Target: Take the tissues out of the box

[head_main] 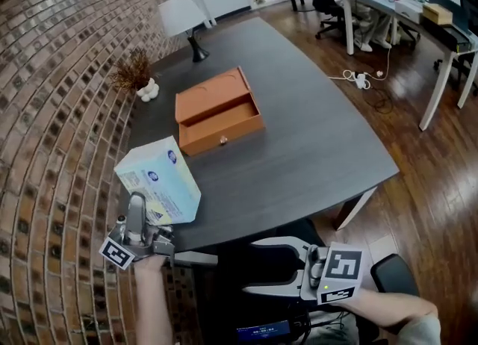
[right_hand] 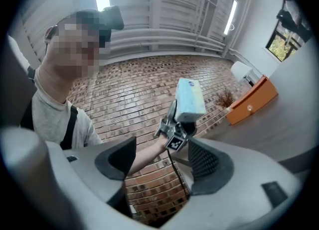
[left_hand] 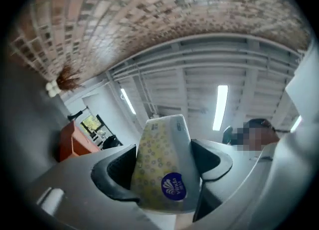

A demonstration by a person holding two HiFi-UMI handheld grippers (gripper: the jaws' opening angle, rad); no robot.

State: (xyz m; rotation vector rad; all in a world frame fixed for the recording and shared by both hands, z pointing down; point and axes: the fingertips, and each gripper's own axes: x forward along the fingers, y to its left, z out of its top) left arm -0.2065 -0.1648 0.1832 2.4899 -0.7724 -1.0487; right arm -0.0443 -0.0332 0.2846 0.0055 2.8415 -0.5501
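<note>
A light blue tissue box (head_main: 159, 181) with a yellow dotted end is lifted off the dark table (head_main: 314, 149), tilted, at the near left corner. My left gripper (head_main: 142, 220) is shut on the box's lower end. In the left gripper view both pads press the box (left_hand: 164, 167) from either side. My right gripper (head_main: 261, 265) hangs open and empty below the table's near edge, to the right of the left one. In the right gripper view the box (right_hand: 190, 99) and the left gripper (right_hand: 174, 133) show between the open jaws, well apart from them.
An orange box with a drawer (head_main: 218, 110) sits mid-table. A white lamp (head_main: 183, 19) and a small dried plant (head_main: 134, 73) stand at the far left by the brick wall (head_main: 52, 97). Desks and seated people are across the wooden floor (head_main: 418, 164).
</note>
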